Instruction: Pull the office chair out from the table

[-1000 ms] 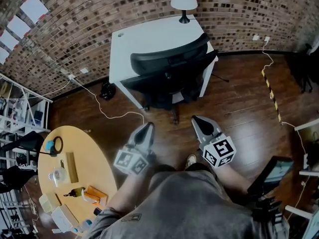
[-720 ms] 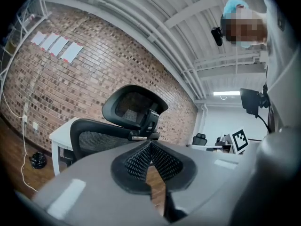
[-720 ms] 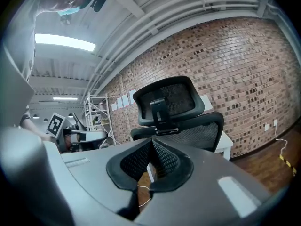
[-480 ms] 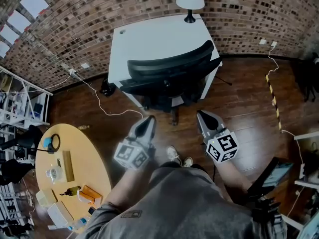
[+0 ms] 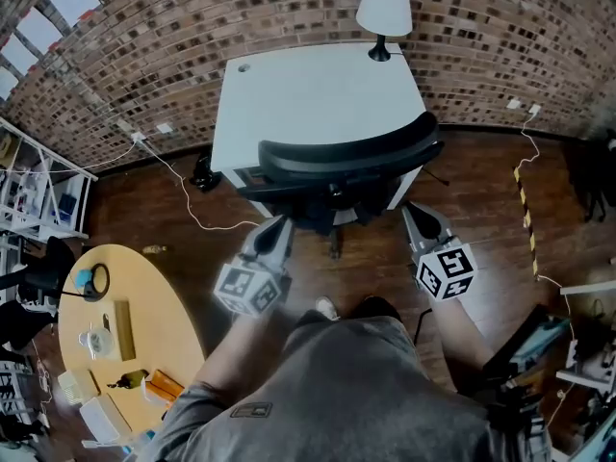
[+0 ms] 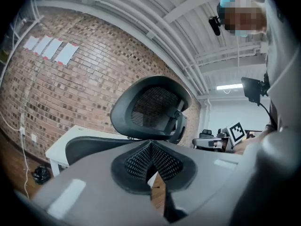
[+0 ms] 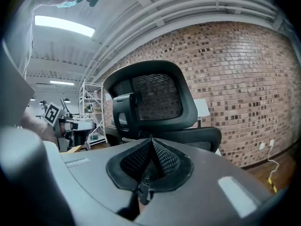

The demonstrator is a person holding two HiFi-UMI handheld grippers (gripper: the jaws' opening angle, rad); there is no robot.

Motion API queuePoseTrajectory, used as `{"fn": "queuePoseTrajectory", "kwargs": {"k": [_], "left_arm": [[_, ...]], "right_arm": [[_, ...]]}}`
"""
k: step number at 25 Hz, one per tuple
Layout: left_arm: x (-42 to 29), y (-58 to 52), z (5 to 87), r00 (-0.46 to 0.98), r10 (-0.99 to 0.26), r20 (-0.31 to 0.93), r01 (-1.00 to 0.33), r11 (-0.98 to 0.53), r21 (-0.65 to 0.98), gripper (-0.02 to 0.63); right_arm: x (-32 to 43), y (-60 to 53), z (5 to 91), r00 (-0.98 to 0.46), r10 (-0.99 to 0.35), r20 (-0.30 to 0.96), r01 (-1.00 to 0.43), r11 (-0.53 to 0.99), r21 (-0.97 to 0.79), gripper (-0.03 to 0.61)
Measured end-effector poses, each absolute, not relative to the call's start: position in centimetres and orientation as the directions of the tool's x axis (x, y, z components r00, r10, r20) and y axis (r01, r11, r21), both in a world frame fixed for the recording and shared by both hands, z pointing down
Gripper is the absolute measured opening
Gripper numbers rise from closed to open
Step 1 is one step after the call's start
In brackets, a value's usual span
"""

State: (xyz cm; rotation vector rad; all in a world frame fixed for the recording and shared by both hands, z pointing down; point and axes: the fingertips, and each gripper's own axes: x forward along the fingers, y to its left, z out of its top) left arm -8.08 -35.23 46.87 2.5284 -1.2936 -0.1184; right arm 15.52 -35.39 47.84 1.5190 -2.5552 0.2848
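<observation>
A loft-style office: brick wall [image 5: 144,56] across the top, white table [image 5: 308,94] with lamp [image 5: 383,12], office chair [image 5: 346,152], shelving [image 5: 38,200] at left, wood floor [image 5: 481,200].

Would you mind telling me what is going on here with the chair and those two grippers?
A person stands facing a black office chair that is pushed in at a white table by the brick wall. They hold a gripper in each hand. The left gripper and the right gripper are both shut with nothing between the jaws, and each points at the chair, one toward each side of its back. Neither appears to touch the chair yet, so the pull has not begun.
</observation>
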Motion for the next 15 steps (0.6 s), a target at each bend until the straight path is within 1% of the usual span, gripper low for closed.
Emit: {"fn": "queuePoseTrajectory", "kwargs": {"k": [4, 9, 10, 13, 14, 15], "left_arm": [[-9.1, -37.2, 46.5, 0.548, -0.834, 0.066, -0.829, -0.529, 0.182, 0.002], [-9.5, -37.9, 46.1, 0.518, -0.849, 0.106, -0.855, -0.519, 0.016, 0.010], [-9.6, -38.0, 46.3, 0.509, -0.852, 0.121, -0.857, -0.515, -0.018, 0.060], [-9.8, -38.3, 47.0, 0.490, -0.855, 0.172, -0.852, -0.511, -0.115, 0.119], [-9.8, -38.6, 47.2, 0.487, -0.852, 0.192, -0.843, -0.516, -0.152, 0.161], [-9.8, -38.9, 47.3, 0.485, -0.848, 0.214, -0.832, -0.523, -0.186, 0.181]], "right_arm": [[17.9, -38.1, 47.7, -0.480, -0.842, 0.248, -0.872, 0.489, -0.029, 0.021], [20.1, -41.4, 47.8, -0.494, -0.809, 0.319, -0.819, 0.556, 0.144, 0.113], [20.3, -42.0, 48.0, -0.499, -0.798, 0.339, -0.797, 0.576, 0.183, 0.152], [20.5, -43.6, 48.4, -0.521, -0.754, 0.399, -0.717, 0.641, 0.275, 0.225], [20.5, -44.1, 48.6, -0.528, -0.737, 0.421, -0.683, 0.663, 0.305, 0.261], [20.4, -44.5, 48.8, -0.532, -0.721, 0.444, -0.647, 0.684, 0.336, 0.276]]}}
